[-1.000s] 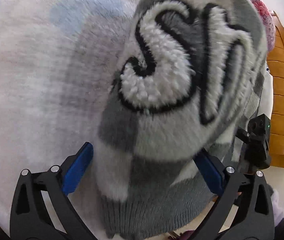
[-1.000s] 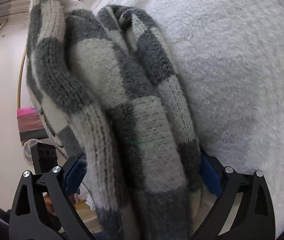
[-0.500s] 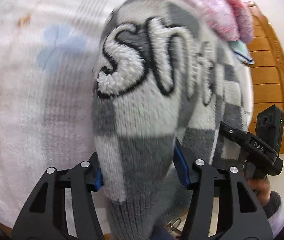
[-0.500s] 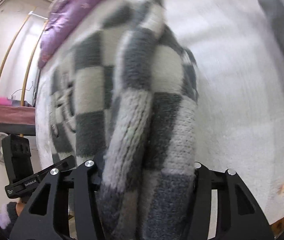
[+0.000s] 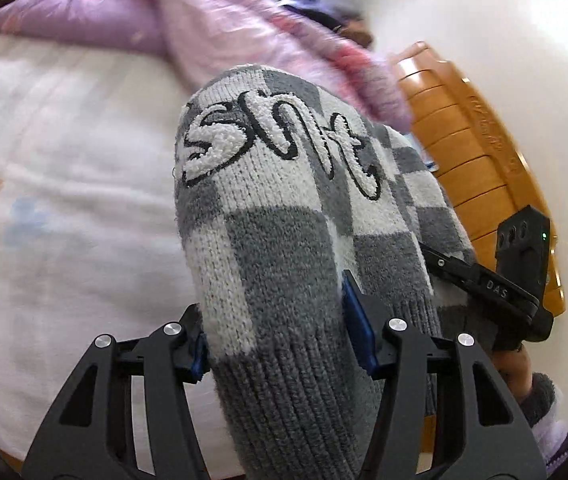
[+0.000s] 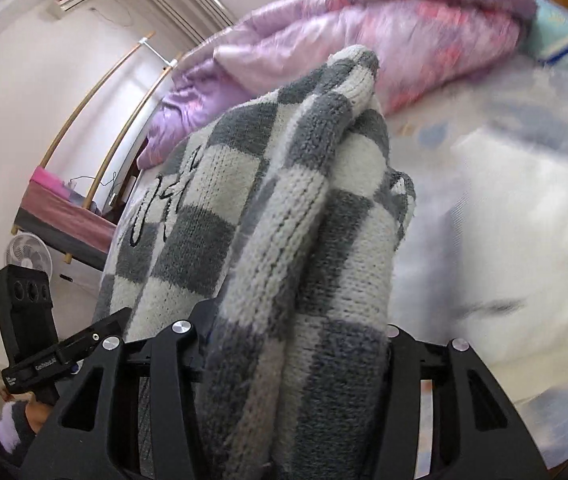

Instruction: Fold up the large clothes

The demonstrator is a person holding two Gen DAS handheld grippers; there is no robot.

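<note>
A grey-and-white checked knit sweater (image 5: 284,240) is clamped between the jaws of the left gripper (image 5: 280,344), the blue pads pressed into the knit just above the ribbed grey hem. A fuzzy white script with black outline is seen on the front of the garment. The same sweater (image 6: 291,264) is bunched in several thick folds between the jaws of the right gripper (image 6: 287,344), which are closed on it. The garment is held raised above the bed (image 5: 64,200), which is covered by a pale sheet. A lilac and pink quilt (image 6: 363,36) is heaped at the far side of the bed. A wooden headboard (image 5: 471,152) is seen to the right in the left wrist view.
</note>
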